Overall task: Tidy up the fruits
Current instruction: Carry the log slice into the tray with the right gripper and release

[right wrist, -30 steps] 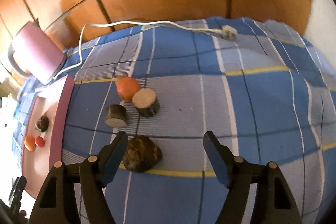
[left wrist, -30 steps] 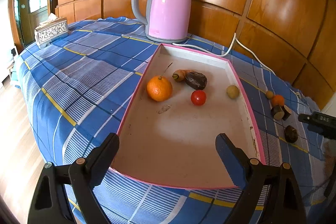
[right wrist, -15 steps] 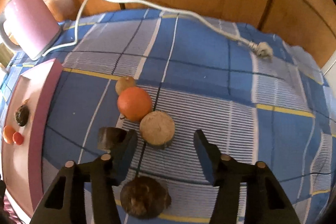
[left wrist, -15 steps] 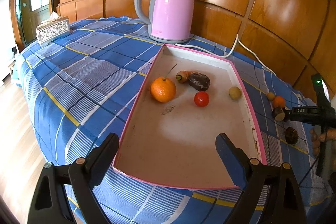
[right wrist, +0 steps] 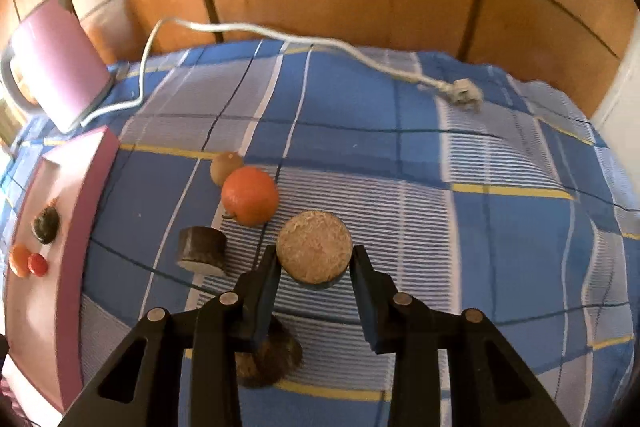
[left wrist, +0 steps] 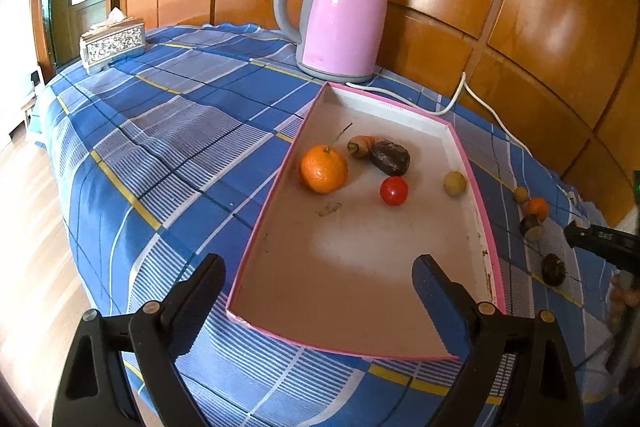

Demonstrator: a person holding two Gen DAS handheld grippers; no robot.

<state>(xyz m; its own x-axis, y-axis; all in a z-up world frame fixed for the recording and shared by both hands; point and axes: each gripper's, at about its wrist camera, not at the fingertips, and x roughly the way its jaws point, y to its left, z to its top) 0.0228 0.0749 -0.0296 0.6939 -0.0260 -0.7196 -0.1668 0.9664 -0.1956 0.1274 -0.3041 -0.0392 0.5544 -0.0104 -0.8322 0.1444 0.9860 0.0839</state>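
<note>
My right gripper (right wrist: 314, 269) closes its fingers on the tan-topped, dark-sided round fruit slice (right wrist: 315, 249) lying on the blue plaid cloth (right wrist: 460, 227), just near of a small orange (right wrist: 249, 194). My left gripper (left wrist: 318, 277) hangs open over the pink-rimmed tray (left wrist: 485, 223), with a stemmed orange (left wrist: 323, 168) and red tomato (left wrist: 394, 190) farther inside.

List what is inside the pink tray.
The pink tray holds an orange, a carrot piece, a dark brown lump, a red tomato and a small yellowish fruit. Nothing is visibly covered.
</note>
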